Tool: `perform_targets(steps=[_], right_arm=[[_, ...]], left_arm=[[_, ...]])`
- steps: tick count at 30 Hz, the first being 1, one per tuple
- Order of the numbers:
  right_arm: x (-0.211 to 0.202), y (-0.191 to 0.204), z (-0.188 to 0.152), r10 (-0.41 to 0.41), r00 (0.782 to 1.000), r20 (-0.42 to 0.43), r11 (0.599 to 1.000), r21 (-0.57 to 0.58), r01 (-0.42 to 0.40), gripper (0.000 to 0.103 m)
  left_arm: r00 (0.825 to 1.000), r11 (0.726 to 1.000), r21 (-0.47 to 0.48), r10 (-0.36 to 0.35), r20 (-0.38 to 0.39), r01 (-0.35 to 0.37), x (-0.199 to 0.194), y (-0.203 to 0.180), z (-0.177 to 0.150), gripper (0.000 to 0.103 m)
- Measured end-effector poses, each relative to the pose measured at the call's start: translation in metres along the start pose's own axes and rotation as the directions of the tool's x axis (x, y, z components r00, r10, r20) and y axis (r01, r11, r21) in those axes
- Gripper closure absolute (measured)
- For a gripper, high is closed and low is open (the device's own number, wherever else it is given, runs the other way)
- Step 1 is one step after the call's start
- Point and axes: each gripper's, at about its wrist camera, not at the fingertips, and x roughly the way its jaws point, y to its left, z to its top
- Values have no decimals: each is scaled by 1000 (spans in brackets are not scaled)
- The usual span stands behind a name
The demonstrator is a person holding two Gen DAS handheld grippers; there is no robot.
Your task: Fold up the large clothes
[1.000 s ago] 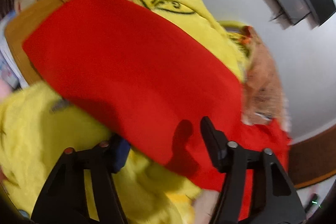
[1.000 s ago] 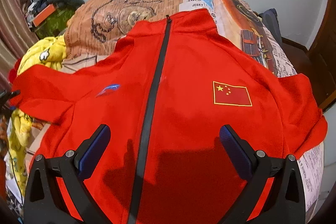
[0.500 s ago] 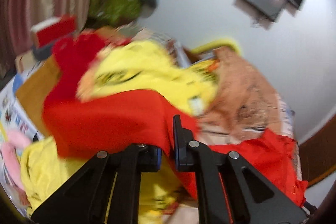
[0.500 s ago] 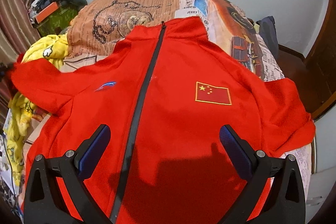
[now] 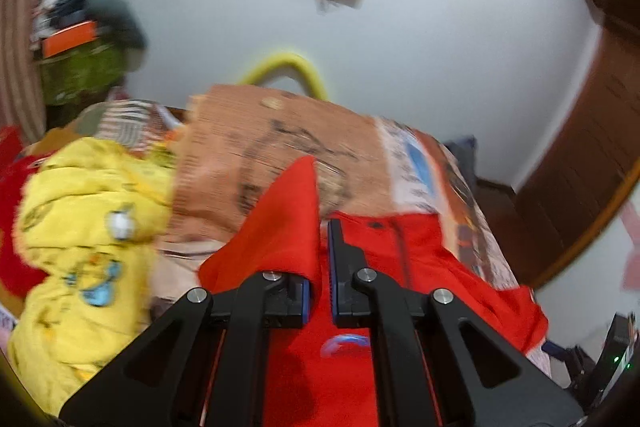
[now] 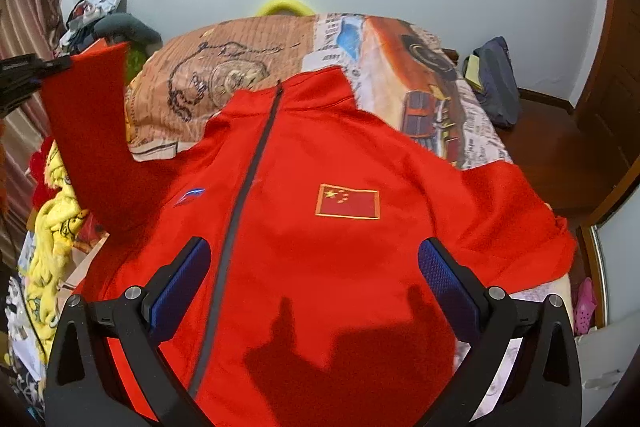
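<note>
Left gripper (image 5: pixel 319 269) jaws clench the sleeve (image 5: pixel 280 223), raised off the bed (image 6: pixel 248 67); right gripper (image 6: pixel 314 267) jaws stand released above the jacket (image 6: pixel 320 227); risk: thin fabric slips out mid-fold, or the body drags askew.

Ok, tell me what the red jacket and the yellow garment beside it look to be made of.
Jacket: likely a smooth synthetic knit, tracksuit type; matte with a slight sheen, few creases, a stitched flag patch and a dark zip. The sleeve held up in the left tongs holds a fairly flat shape, so it seems medium weight.

Yellow garment: looks like fleece or plush; fuzzy, thick, bunched in soft folds. Blur leaves this open.
</note>
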Motion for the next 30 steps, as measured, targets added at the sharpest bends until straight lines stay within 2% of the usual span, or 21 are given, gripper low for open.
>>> perform_targets(steps=[4, 7, 9, 12, 15, 16, 20, 22, 23, 24, 26, 30], right_arm=[[-2, -15, -4, -4, 1000, 0, 1000, 18, 4, 0], [-2, -26, -9, -9, 1000, -8, 1000, 28, 9, 0], [-1, -32, -13, -14, 1000, -17, 999, 33, 15, 0], [2, -42, -18, -19, 999, -32, 999, 46, 20, 0], [5, -49, -23, -21, 999, -48, 998, 59, 24, 0], [6, -51, -24, -22, 998, -52, 998, 62, 25, 0], [8, -54, -27, -25, 997, -67, 997, 68, 30, 0], [7, -52, -29, -29, 997, -70, 997, 63, 33, 0], [7, -50, -28, -32, 997, -73, 998, 58, 36, 0], [6, -48, -28, -33, 997, -73, 998, 54, 37, 0], [3, -43, -26, -34, 997, -67, 998, 43, 37, 0], [-2, -26, -18, -37, 998, -48, 999, 7, 38, 0]], left_arm=[[995, 996, 81, -30, -93, 38, 35, -56, -29, 97], [979, 992, 102, -59, -196, 81, 69, -84, -58, 97], [960, 988, 106, -82, -266, 114, 88, -98, -80, 97], [920, 980, 117, -104, -378, 159, 115, -118, -116, 97], [887, 973, 147, -96, -451, 180, 127, -133, -143, 97], [882, 971, 159, -85, -464, 177, 130, -136, -149, 97], [883, 956, 230, -56, -467, 182, 124, -142, -163, 93], [868, 949, 238, -66, -491, 207, 116, -142, -166, 79], [865, 946, 241, -71, -496, 216, 112, -141, -167, 68], [864, 941, 252, -75, -497, 226, 104, -139, -168, 63], [874, 933, 281, -66, -481, 224, 90, -134, -168, 50], [898, 924, 327, -40, -438, 201, 63, -117, -160, 42]])
